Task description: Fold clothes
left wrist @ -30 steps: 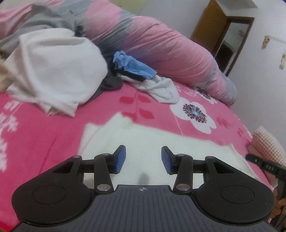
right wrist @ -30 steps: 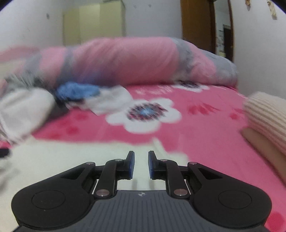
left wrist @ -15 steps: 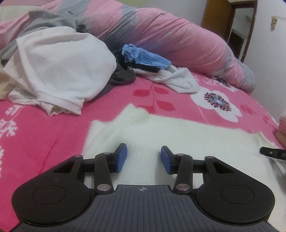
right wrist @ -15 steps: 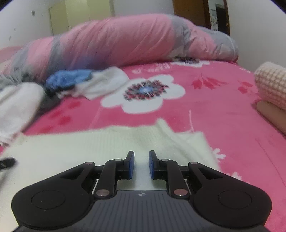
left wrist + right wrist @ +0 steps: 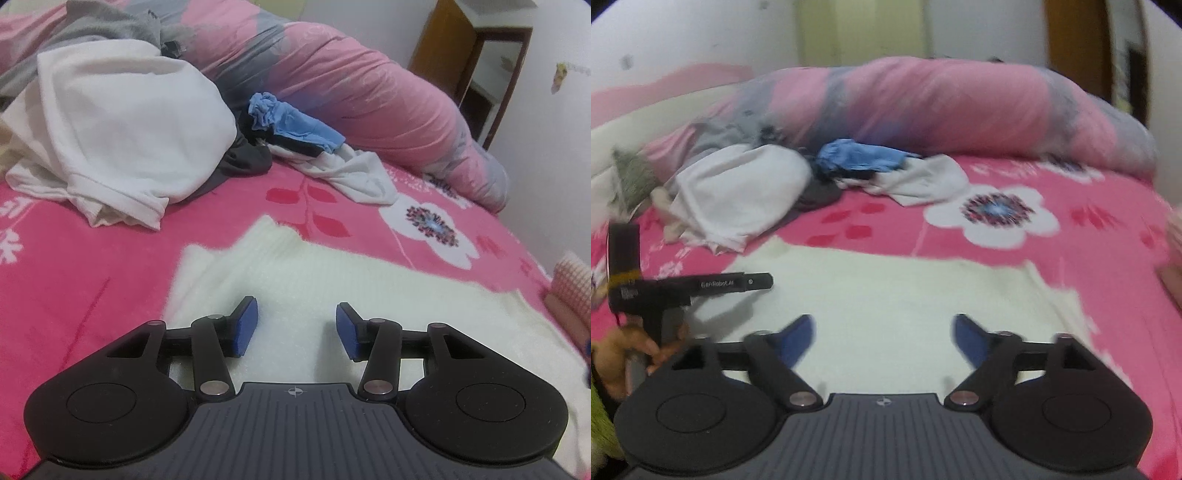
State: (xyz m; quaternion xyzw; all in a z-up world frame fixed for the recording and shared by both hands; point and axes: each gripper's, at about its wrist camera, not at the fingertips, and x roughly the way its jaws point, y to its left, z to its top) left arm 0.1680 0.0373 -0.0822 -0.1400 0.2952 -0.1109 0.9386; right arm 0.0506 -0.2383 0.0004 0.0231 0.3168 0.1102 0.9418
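1. The bed (image 5: 92,295), spread with a pink flowered blanket, carries the whole job; a rolled pink and grey quilt (image 5: 351,92) lies along its far side
2. A cream knitted garment (image 5: 332,280) lies spread flat on the blanket in front of both grippers; it looks smoothed out, with a narrow neck or cuff part jutting toward the far edge, and I judge it to be the piece being folded, at an early or middle fold, since no tidy packet shows yet
3. A heap of unfolded clothes waits beyond it: a crumpled white shirt (image 5: 122,129), a grey garment (image 5: 103,26) behind that, a dark piece (image 5: 247,158), a blue garment (image 5: 291,122) and a small white garment (image 5: 354,173); all of this is left to do
4. No finished folded stack shows in either view, so most of the task seems to remain
5. The right gripper (image 5: 884,336) hangs over the cream knit with its jaws opening wide, nothing between them
6. The left gripper (image 5: 295,328) sits low over the knit's left part, jaws partly apart and opening a little, no cloth pinched; the right view shows a hand (image 5: 624,350) on its handle
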